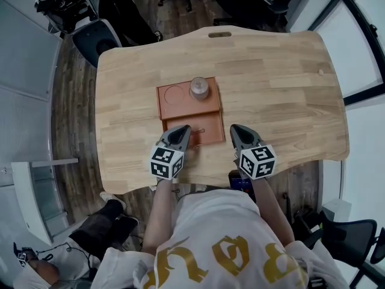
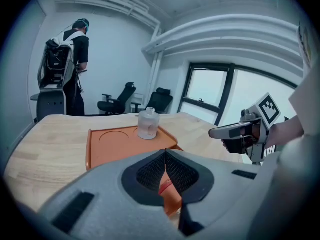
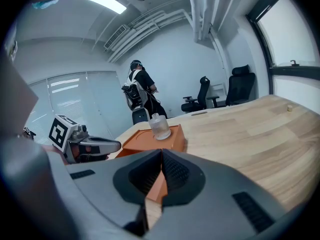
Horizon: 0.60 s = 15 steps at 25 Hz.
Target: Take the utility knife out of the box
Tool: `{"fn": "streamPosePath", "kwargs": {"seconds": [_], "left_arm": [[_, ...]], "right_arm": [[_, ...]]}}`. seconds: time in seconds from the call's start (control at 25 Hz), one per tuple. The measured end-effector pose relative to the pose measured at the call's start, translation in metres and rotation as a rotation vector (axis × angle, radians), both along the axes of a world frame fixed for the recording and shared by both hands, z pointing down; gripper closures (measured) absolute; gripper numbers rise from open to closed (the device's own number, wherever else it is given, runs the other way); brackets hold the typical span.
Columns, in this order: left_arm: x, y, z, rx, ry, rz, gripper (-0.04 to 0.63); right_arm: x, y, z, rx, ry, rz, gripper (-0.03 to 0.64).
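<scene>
Looking down in the head view: a pale wooden table [image 1: 283, 83] carrying a flat orange-brown box [image 1: 160, 101] near its middle, with a squat clear plastic jar [image 1: 200, 88] standing in the box's far right part and, in the long compartment along its near side, a small slim utility knife [image 1: 201, 130], or so judged, being too small to be sure of. Left gripper [image 1: 183, 130] poised over the box's near left corner; right gripper [image 1: 235, 130] just off the near right corner, above bare wood toward the table's near edge. Turning to the left gripper view: jaws met tip to tip on nothing, with a reddish sliver, possibly the knife, glimpsed on the orange floor through the slot below them. Turning to the right gripper view: jaws likewise together and empty, box corner straight ahead, jar beyond. Judging progress: nothing lifted out yet; opening, reaching into the near compartment, gripping and raising the knife all left to do.
</scene>
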<state>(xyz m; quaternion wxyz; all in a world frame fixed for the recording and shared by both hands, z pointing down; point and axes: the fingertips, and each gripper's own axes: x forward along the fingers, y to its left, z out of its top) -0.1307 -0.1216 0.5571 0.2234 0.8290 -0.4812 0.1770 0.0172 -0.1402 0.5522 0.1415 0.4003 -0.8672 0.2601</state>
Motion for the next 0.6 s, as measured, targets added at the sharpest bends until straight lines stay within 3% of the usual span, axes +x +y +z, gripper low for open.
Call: {"fn": "streamPosePath", "kwargs": {"seconds": [0.36,0.6], "left_arm": [[0.001,-0.001,0.031,-0.110,-0.056,0.087,0.586],[0.006,-0.002,0.051,-0.170,-0.135,0.174,0.584]], "right_arm": [[0.002,-0.011,0.013,-0.033,0.004,0.009,0.604],[0.008,-0.019,0.027,-0.053,0.044,-0.004,0.604]]}}
